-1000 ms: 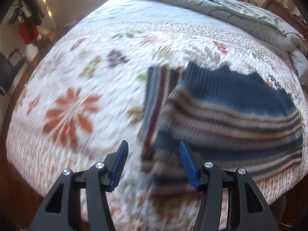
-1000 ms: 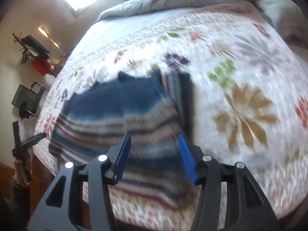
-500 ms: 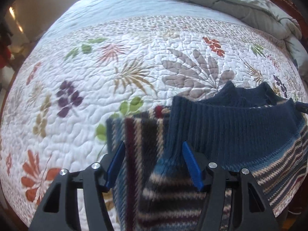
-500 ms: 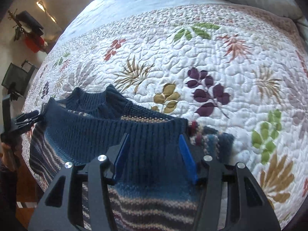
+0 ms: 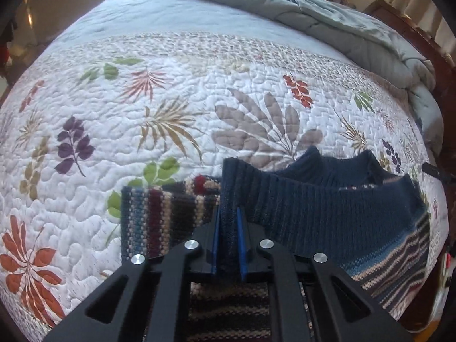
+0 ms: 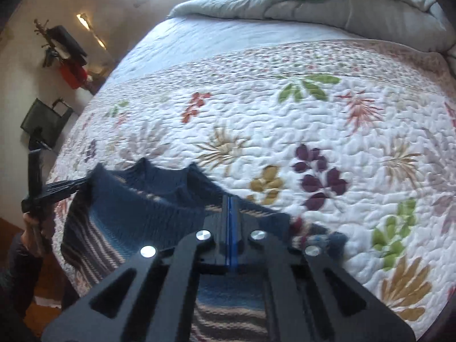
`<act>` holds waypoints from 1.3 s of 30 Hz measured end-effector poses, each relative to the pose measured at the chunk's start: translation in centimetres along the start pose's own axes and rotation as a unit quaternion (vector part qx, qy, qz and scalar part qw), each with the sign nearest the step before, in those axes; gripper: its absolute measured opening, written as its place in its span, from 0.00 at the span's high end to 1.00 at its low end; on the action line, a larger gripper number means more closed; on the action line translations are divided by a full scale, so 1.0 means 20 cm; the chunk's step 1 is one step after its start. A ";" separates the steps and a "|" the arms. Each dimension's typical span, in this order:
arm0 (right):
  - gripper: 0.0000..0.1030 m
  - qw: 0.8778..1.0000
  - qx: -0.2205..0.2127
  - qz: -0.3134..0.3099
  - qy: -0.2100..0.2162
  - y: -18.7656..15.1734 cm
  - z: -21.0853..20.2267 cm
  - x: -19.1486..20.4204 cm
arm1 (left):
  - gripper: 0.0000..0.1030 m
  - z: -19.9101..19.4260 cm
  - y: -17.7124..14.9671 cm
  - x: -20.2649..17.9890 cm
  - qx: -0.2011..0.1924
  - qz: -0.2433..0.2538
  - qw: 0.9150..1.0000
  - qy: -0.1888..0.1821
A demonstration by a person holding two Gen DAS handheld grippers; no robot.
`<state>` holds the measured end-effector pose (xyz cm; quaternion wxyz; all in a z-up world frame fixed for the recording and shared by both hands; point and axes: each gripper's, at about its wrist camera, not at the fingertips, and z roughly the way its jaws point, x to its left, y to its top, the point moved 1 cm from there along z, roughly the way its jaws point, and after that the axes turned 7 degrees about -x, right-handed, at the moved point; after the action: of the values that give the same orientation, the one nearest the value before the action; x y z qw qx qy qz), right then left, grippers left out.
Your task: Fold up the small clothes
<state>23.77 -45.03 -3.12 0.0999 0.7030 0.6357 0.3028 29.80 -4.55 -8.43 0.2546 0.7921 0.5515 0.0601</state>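
Note:
A small knit sweater [image 5: 336, 213], navy ribbed at the hem with blue, maroon and cream stripes, lies on the quilted bed. My left gripper [image 5: 228, 213] is shut on the navy ribbed edge at its left corner. A striped sleeve [image 5: 159, 216] lies flat to the left of it. In the right wrist view my right gripper [image 6: 229, 202] is shut on the navy ribbed edge of the same sweater [image 6: 134, 213] at its right corner. The left gripper [image 6: 61, 189] also shows there at the far left, pinching the other corner.
The white floral quilt [image 5: 176, 108] covers the bed. A bunched grey-blue duvet [image 5: 327, 14] lies along the far side. A dark wooden frame [image 5: 433, 54] runs at the right. Black and red items [image 6: 68, 59] stand by the wall.
Both grippers have gone from open to shut on the sweater's navy ribbed edge. The edge now stands lifted between them over the sweater's neck end.

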 end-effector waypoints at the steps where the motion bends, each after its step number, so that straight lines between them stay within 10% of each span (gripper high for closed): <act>1: 0.68 1.000 0.013 0.006 -0.005 0.00 0.02 -0.03 | 0.89 0.01 -0.01 0.00 0.004 0.006 1.000 0.003; 11: 0.65 0.996 0.073 0.041 -0.001 -0.15 0.20 -0.16 | 0.62 0.13 0.03 -0.09 0.026 0.021 0.999 0.001; 13: 0.91 0.996 0.080 0.032 0.002 -0.16 0.22 -0.14 | 0.70 0.15 0.04 -0.11 0.028 0.025 0.999 0.006; 15: 0.91 0.997 0.075 0.026 -0.001 -0.15 0.21 -0.12 | 0.89 0.15 0.05 -0.11 0.029 0.020 0.999 0.012; 22: 0.92 0.998 -0.003 0.049 0.027 -0.03 0.05 -0.16 | 0.90 -0.01 0.08 -0.04 -0.040 -0.021 0.999 0.015; 31: 0.89 0.995 0.044 0.054 -0.065 -0.12 0.31 -0.22 | 0.89 0.19 0.01 -0.09 -0.008 0.043 0.995 0.094; 39: 0.67 0.996 0.026 0.048 -0.064 -0.26 -0.12 -0.13 | 0.51 -0.15 -0.08 -0.13 -0.018 0.040 0.994 0.100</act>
<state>18.09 -47.20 -4.70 0.1071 0.7532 0.6009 0.2451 26.40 -5.47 -6.14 0.2096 0.7987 0.5412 0.1589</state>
